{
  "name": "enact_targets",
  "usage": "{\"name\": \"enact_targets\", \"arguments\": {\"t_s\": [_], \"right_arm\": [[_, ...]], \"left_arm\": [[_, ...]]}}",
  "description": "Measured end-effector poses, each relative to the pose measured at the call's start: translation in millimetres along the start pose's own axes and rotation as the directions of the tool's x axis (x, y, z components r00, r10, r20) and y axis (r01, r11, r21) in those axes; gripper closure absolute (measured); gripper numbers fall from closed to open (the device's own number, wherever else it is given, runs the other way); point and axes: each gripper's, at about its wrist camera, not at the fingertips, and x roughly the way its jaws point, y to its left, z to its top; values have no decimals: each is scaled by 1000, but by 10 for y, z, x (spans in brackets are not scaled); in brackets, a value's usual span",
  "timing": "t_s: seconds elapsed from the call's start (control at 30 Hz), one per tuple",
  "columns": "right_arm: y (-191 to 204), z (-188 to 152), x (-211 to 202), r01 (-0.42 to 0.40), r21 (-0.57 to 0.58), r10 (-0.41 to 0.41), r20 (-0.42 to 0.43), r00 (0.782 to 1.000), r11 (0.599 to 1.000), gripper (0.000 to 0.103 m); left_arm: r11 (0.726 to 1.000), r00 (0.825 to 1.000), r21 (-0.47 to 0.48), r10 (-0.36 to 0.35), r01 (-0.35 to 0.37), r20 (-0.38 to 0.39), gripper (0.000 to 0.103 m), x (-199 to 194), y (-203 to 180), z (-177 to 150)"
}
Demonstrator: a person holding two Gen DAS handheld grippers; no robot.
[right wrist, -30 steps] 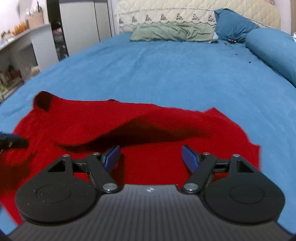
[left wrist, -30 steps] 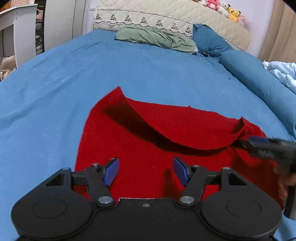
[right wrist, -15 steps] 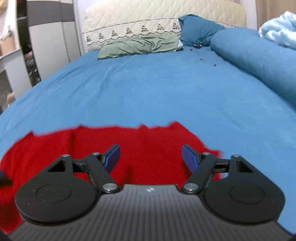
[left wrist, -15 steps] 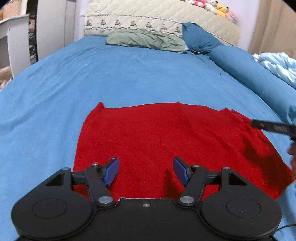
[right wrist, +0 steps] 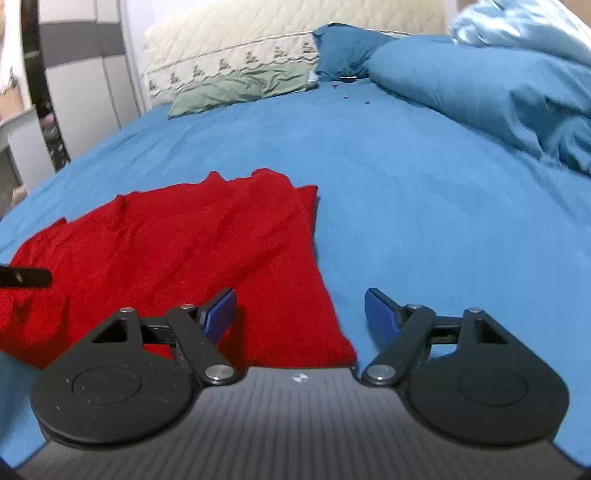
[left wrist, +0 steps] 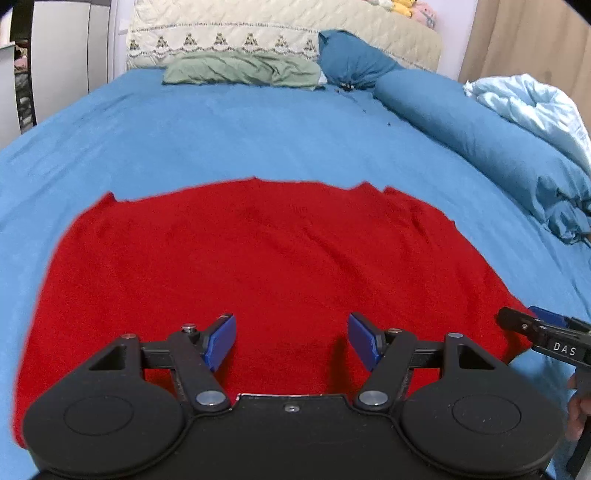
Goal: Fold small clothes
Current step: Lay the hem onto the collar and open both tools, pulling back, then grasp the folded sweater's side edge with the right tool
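A red knit cloth (left wrist: pixel 258 266) lies flat on the blue bed sheet (left wrist: pixel 221 140). It also shows in the right wrist view (right wrist: pixel 177 258), folded with slight ripples. My left gripper (left wrist: pixel 291 339) is open and empty, low over the cloth's near edge. My right gripper (right wrist: pixel 300 314) is open and empty, straddling the cloth's near right corner, with one pad over the red cloth and the other over the sheet. The right gripper's tip (left wrist: pixel 532 328) shows at the cloth's right edge in the left wrist view. The left gripper's tip (right wrist: pixel 26 277) shows at far left in the right wrist view.
A green pillow (left wrist: pixel 240 70) and a blue pillow (left wrist: pixel 354 59) lie at the headboard (left wrist: pixel 258 33). A rolled blue duvet (left wrist: pixel 480 136) and a pale blue blanket (left wrist: pixel 532 107) run along the right side. A cabinet (left wrist: pixel 62 55) stands at far left.
The lifted far edge of the red cloth has dropped and the cloth now lies flat. Both grippers have drawn back toward the near edge; the right one has shifted to the cloth's right corner.
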Motion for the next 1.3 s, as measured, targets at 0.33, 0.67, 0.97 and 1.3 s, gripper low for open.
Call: {"name": "enact_targets", "arguments": {"t_s": [0.33, 0.67, 0.97, 1.3], "right_arm": [[11, -44, -124, -80, -60, 81, 17, 997, 995, 84], [-255, -185, -201, -68, 42, 69, -33, 997, 997, 82], [-186, -152, -173, -108, 125, 107, 11, 994, 986, 11], [96, -196, 70, -56, 106, 56, -1, 998, 993, 68]], "left_arm": [[999, 1000, -31, 5, -6, -19, 32, 113, -16, -42], [1000, 999, -17, 22, -22, -26, 32, 95, 56, -77], [999, 1000, -43, 10, -10, -14, 32, 133, 63, -32], [996, 994, 10, 87, -86, -61, 29, 411, -84, -18]]}}
